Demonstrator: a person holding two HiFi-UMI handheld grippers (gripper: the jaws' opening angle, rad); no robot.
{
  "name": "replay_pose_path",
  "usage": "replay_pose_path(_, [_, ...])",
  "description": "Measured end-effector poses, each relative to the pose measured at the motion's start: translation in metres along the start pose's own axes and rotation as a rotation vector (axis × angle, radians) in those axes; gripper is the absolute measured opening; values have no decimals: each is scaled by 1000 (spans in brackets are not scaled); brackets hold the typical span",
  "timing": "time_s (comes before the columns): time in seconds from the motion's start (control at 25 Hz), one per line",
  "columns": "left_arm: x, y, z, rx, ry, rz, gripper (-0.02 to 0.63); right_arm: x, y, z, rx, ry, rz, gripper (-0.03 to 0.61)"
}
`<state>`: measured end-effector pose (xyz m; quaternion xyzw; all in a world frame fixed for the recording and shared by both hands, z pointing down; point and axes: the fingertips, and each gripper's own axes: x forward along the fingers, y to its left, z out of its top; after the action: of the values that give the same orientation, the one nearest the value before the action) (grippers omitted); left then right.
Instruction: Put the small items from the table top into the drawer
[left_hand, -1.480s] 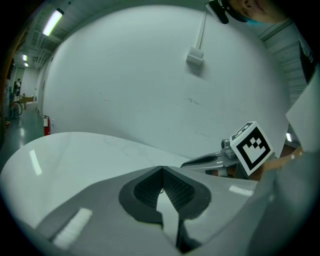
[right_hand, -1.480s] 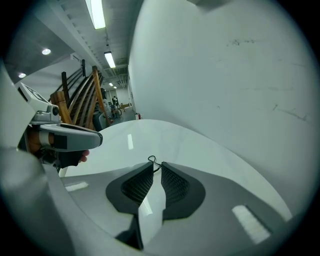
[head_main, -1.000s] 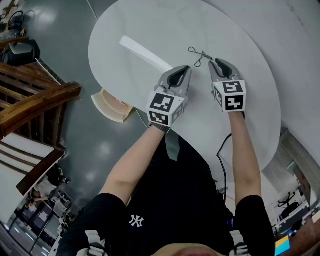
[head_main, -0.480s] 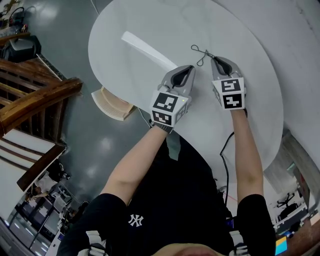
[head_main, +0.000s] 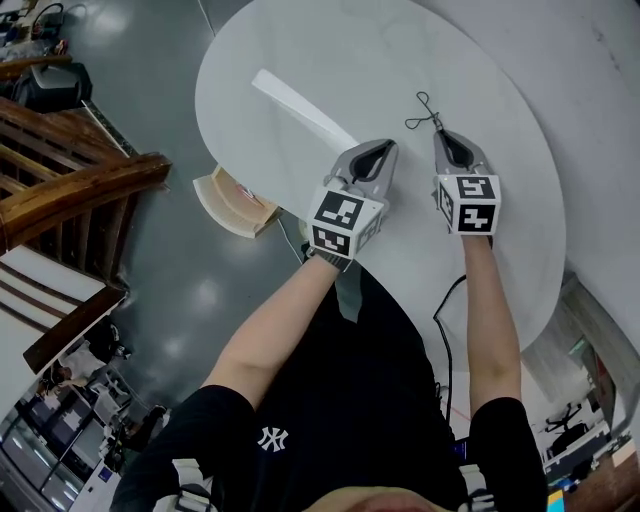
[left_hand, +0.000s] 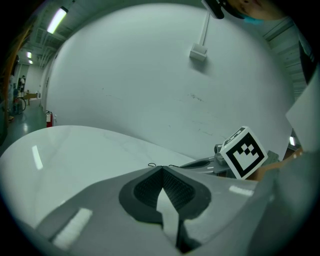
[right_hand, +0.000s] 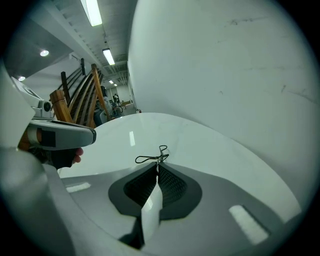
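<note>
Person in a black short-sleeved T-shirt (head_main: 330, 400), arms bare below the sleeves.
The chest carries a small white emblem (head_main: 272, 439) of interlocked letters, and white patches (head_main: 190, 478) crossed by dark bars sit at both shoulders. A thin black cable (head_main: 437, 320) runs beside the right forearm (head_main: 490, 320). A grey-green strip (head_main: 345, 295) down the shirt's front may be a strap.

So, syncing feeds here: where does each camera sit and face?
Head view: on the head, facing steeply down at the table; forearms, left gripper, right gripper show.
Left gripper view: on that gripper, along its shut jaws across the table toward a wall.
Right gripper view: on that gripper, along its jaws, just closed onto the black wire loop.
Shared: all three show the loop.
</note>
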<state>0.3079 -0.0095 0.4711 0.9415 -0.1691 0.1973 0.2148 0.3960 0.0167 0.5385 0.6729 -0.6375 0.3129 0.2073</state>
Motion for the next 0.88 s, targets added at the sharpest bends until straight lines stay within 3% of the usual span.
replay_pose_path(0.48, [-53, 12, 6, 18, -59, 31, 0, -33, 59, 16, 80, -67, 41, 34])
replay_pose_path(0.88, [-110, 41, 9, 8, -97, 74, 0, -45, 132, 39, 63, -116, 96, 34])
